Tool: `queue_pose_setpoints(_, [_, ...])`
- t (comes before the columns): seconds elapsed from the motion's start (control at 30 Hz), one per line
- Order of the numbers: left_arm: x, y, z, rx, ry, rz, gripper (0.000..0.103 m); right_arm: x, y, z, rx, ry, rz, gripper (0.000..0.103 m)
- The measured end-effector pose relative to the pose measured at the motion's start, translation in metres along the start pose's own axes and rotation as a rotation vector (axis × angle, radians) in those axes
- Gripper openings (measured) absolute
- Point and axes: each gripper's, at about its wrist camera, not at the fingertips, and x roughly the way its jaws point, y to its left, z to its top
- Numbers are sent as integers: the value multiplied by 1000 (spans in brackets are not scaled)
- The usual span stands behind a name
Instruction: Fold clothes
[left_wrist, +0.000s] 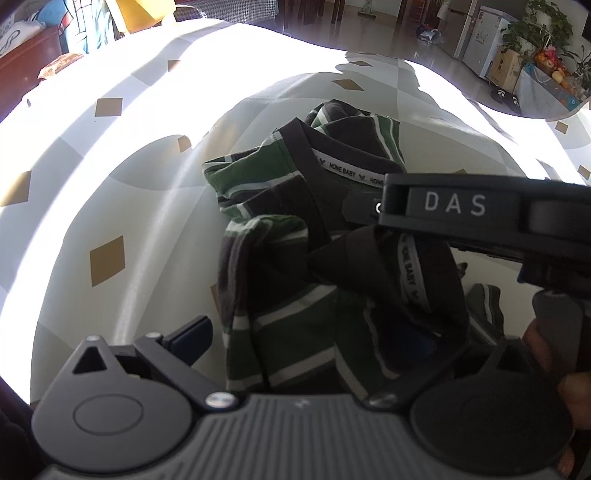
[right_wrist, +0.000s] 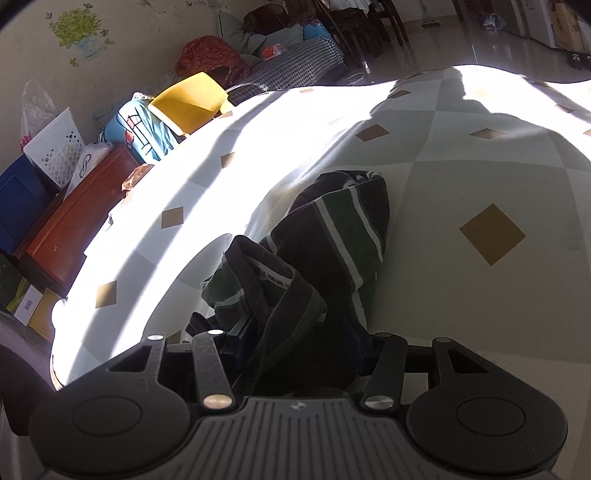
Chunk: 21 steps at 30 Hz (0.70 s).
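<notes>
A dark shirt with green and white stripes (left_wrist: 280, 184) lies crumpled on the tablecloth with tan diamonds (left_wrist: 110, 184). My left gripper (left_wrist: 312, 341) stands wide open over its near part. The left pad (left_wrist: 192, 339) is clear of the cloth and the other finger is hidden behind a fold. My right gripper (left_wrist: 373, 214) reaches in from the right and is shut on the black collar, which tents up under it. In the right wrist view the shirt (right_wrist: 332, 229) bunches between the fingers of my right gripper (right_wrist: 297, 339), filling the gap.
A person's hand (left_wrist: 569, 380) holds the right gripper's handle. Beyond the table's left edge (right_wrist: 122, 221) stand a yellow chair (right_wrist: 188, 103), a red-brown box (right_wrist: 81, 221) and a white perforated basket (right_wrist: 55, 144). Bright sun falls across the far half of the tablecloth (right_wrist: 480, 177).
</notes>
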Motion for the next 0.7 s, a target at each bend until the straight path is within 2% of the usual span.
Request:
queue_pose_setpoints(0.13, [0,-1,0,7,-6,3,103,-2,6,-3,-49,-9,-35,25])
queue_pose_setpoints(0.27, [0,2,1,-1,-2,-5,99,-4,7,-5,-59,-17,-102,15])
queue_pose_setpoints(0.47, [-2,0,2,11,-17,-4,96,-10,-13,-4,14,-4,-237,6])
queue_pose_setpoints(0.53, [-3,0,2,12,-23,0,96,-12,-23,-4,75,6,-241,6])
queue_pose_setpoints(0.7, [-4,5,4,-15,-27,10,96,-19,-28,-5,88,9,-285,7])
